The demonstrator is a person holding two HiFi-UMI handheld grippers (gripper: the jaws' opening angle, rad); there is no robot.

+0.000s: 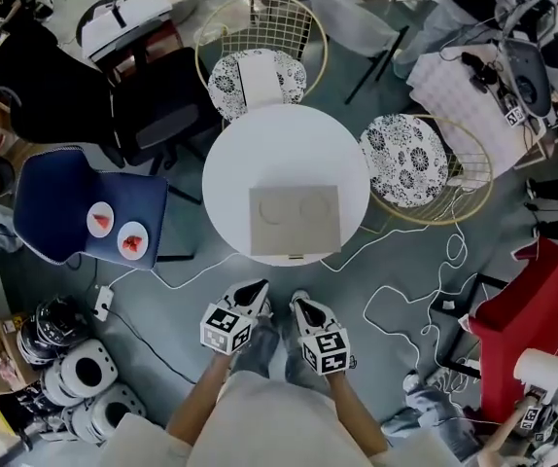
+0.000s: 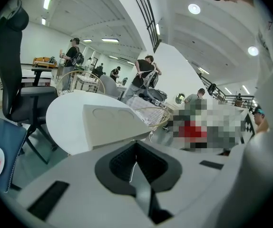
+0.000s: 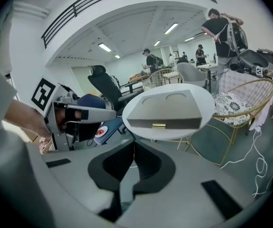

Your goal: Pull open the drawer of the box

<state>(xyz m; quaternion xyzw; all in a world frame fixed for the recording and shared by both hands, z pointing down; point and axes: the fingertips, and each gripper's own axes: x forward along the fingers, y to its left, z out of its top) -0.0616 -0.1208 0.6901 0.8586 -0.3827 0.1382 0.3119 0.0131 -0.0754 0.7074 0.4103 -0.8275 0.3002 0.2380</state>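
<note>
A flat grey box (image 1: 295, 219) with two round hollows in its lid lies on the round white table (image 1: 250, 159), near the front edge. Its drawer front (image 3: 164, 123) sits flush, with a small brass handle (image 3: 159, 126) in the middle. My left gripper (image 1: 253, 294) and right gripper (image 1: 303, 306) are held low in front of the table, short of the box, both shut and empty. From the left gripper view, the box (image 2: 113, 122) lies ahead past the shut jaws (image 2: 135, 160). The right gripper's jaws (image 3: 133, 156) point at the drawer front from a distance.
Round the table stand two wire chairs with patterned cushions (image 1: 413, 159), a black office chair (image 1: 153, 115) and a blue chair (image 1: 75, 207) carrying two small plates. White cables (image 1: 415, 290) trail on the floor. A red cabinet (image 1: 522, 334) is at the right; people stand in the background.
</note>
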